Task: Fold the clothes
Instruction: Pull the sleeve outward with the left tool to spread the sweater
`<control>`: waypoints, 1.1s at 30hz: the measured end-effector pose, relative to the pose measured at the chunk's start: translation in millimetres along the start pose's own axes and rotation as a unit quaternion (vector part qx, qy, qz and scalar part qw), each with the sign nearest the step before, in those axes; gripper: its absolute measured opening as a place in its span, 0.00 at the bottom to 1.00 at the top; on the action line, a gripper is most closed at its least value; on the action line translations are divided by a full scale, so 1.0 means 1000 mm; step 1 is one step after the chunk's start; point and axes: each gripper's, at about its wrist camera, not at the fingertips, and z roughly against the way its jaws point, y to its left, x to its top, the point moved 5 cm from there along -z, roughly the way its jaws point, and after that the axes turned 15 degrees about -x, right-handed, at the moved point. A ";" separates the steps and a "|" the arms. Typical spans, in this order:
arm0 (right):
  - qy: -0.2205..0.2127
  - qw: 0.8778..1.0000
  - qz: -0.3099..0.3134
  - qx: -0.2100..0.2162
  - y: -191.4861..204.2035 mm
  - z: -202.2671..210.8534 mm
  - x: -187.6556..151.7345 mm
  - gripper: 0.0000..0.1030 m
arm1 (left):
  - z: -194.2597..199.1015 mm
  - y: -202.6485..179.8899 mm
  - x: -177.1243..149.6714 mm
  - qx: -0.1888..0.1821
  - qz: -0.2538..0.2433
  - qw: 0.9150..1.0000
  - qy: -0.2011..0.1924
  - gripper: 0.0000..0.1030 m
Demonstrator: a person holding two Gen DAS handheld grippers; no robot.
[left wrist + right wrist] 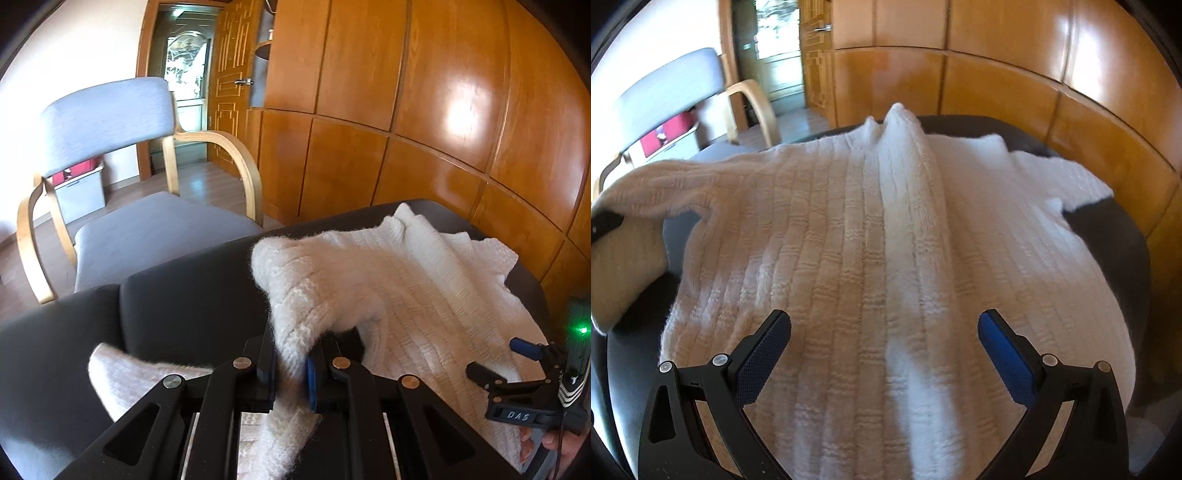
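Pinching the sweater's sleeve (295, 354), left gripper (291, 373) has jaws clamped on the knit, lifted off the dark tabletop (177, 314) nr its left edge. White sweater (886, 240) lies spread across tabletop centre, w/ right gripper (884, 350) above its near hem, jaws wide apart, nothing btwn

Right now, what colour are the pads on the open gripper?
Blue pads on the right gripper, clearest in the right wrist view.
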 end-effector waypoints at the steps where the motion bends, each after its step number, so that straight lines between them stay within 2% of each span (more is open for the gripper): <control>1: 0.001 1.000 0.003 0.002 0.004 0.000 -0.001 1.00 | 0.004 0.001 -0.001 0.000 0.002 1.000 -0.004 0.10; 13: 0.016 0.999 0.037 0.008 0.037 -0.002 -0.014 1.00 | 0.034 0.021 -0.007 0.005 0.033 0.999 -0.027 0.10; 20: 0.025 0.998 0.045 0.022 0.054 -0.004 -0.018 1.00 | 0.064 0.042 -0.013 -0.026 0.099 0.993 -0.056 0.10; 33: 0.027 0.996 0.069 0.048 0.065 -0.001 -0.009 1.00 | 0.116 0.080 -0.031 0.018 0.119 0.989 -0.081 0.10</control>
